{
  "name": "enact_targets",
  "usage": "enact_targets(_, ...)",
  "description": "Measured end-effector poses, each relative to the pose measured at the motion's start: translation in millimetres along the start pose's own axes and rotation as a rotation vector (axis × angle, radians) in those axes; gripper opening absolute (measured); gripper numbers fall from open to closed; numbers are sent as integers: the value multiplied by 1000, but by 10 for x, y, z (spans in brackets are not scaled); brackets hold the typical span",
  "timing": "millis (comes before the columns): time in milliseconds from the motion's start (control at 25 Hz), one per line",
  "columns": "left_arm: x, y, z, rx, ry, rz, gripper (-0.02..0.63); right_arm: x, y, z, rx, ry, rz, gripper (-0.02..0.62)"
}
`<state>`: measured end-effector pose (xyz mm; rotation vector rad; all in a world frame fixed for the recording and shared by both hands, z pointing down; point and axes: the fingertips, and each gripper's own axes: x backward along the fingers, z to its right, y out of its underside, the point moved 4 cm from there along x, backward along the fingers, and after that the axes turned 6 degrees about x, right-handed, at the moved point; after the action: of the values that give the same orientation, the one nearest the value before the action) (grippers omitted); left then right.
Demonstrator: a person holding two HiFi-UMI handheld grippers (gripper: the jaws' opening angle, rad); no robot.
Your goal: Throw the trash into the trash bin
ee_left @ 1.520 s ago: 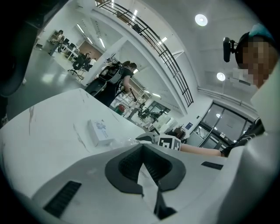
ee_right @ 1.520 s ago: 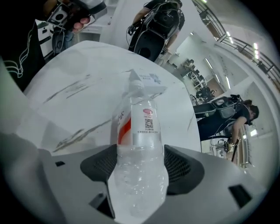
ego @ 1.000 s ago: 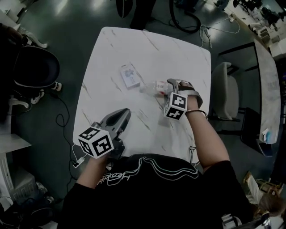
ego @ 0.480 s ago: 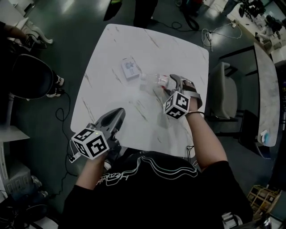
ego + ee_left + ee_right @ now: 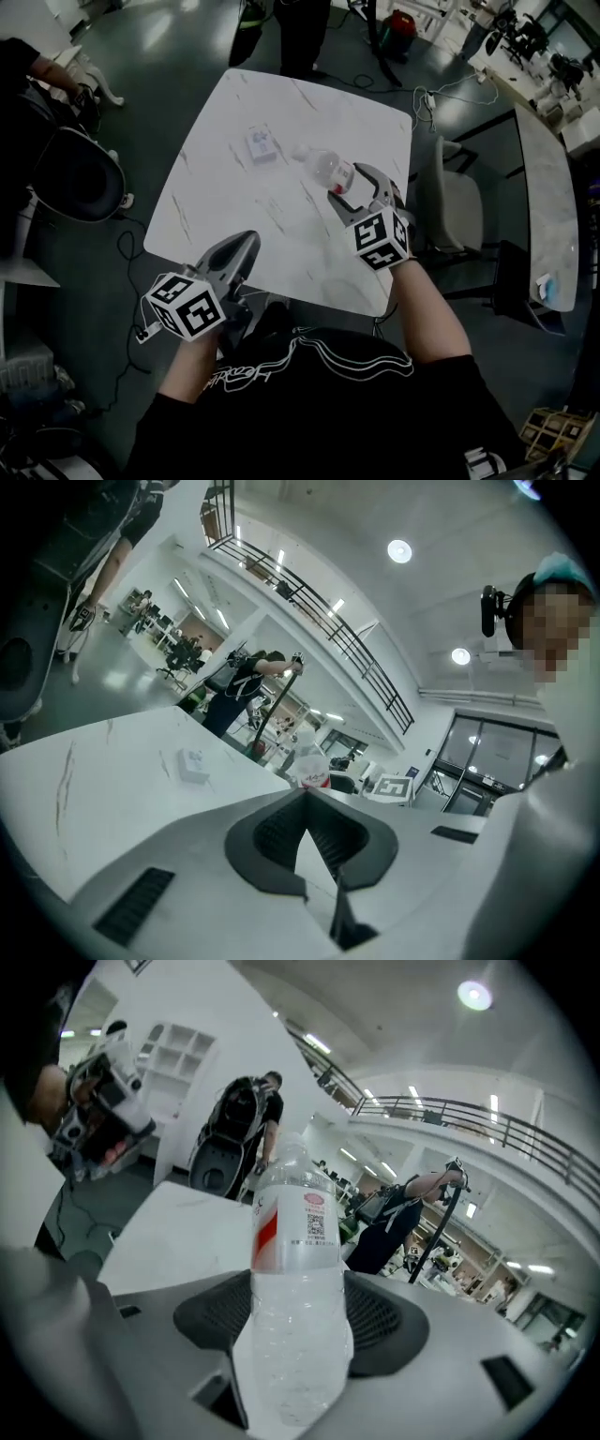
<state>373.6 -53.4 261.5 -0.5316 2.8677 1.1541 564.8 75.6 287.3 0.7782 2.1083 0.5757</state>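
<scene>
A clear plastic bottle (image 5: 323, 166) with a red and white label is clamped at its lower end in my right gripper (image 5: 356, 185), over the right part of the white marble table (image 5: 216, 202). In the right gripper view the bottle (image 5: 298, 1241) stands up between the jaws of the gripper (image 5: 298, 1321). A small white packet (image 5: 262, 143) lies flat on the table further off. My left gripper (image 5: 242, 248) is shut and empty over the table's near edge. In the left gripper view its jaws (image 5: 306, 799) meet, with the packet (image 5: 194, 764) and bottle (image 5: 309, 761) beyond.
A dark round tub-like object (image 5: 80, 173) stands on the floor left of the table. A grey chair (image 5: 459, 202) is at the table's right side, and a second long table (image 5: 546, 216) beyond it. Cables (image 5: 127, 248) lie on the floor. A person (image 5: 302, 23) stands past the far edge.
The right gripper has lifted the bottle off the table and drawn it a little nearer and to the right. The left gripper stays shut in about the same place.
</scene>
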Motion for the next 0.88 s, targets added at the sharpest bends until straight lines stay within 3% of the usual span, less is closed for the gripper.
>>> enact_targets(280, 224, 296, 723, -48, 23, 46, 5, 1004, -294, -78, -196, -38, 210, 327)
enact_targets(520, 517, 523, 1175, -85, 14, 94, 5, 1653, -427, -283, -265, -102, 345, 327)
enact_targets(680, 867, 672, 1316, -84, -36, 147, 5, 1889, -623, -561, -285, -192, 421, 327)
enact_targets(880, 1419, 812, 1242, -57, -163, 247, 5, 1811, -953, -998, -229, -335, 475, 328)
